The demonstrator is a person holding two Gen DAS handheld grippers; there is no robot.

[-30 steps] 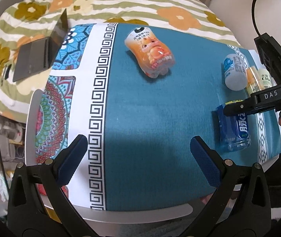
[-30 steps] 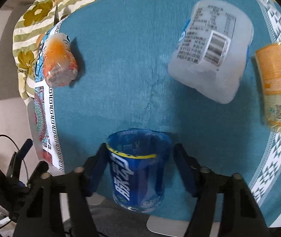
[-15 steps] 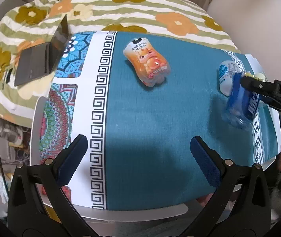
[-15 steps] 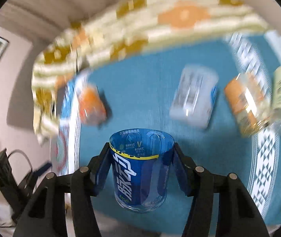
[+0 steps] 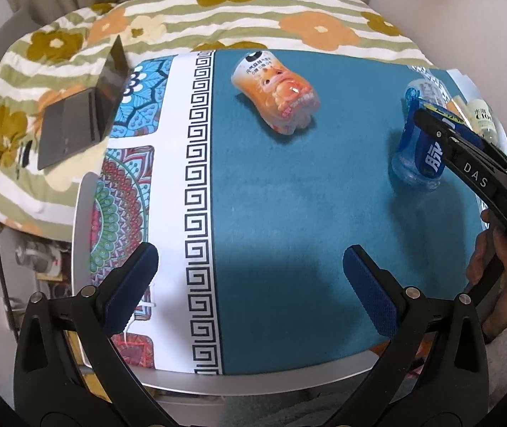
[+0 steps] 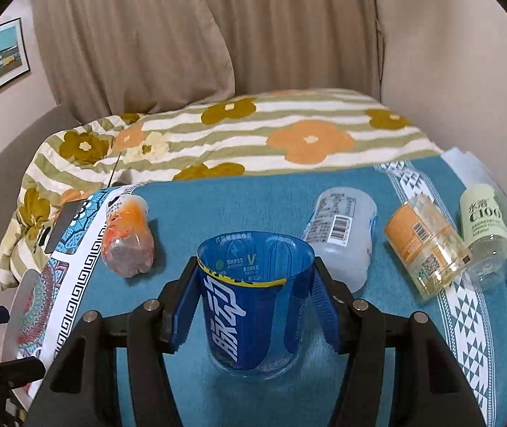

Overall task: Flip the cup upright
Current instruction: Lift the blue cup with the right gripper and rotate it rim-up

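The blue clear plastic cup (image 6: 253, 302) with white lettering stands upright, mouth up, its base on or just above the teal cloth. My right gripper (image 6: 255, 295) is shut on the cup, one finger on each side. In the left wrist view the cup (image 5: 418, 153) shows at the right edge with the right gripper's finger (image 5: 466, 163) across it. My left gripper (image 5: 249, 284) is open and empty, low over the near part of the table.
An orange cup (image 5: 278, 98) (image 6: 127, 238) lies on its side at the far middle. A white cup (image 6: 342, 235), an orange-labelled cup (image 6: 427, 245) and a pale green cup (image 6: 484, 235) lie on their sides at the right. A laptop (image 5: 82, 114) sits on the flowered quilt.
The right gripper took the blue cup off the cloth, where it lay on its side, and turned it upright, then lowered it to the cloth. The left gripper stayed put.
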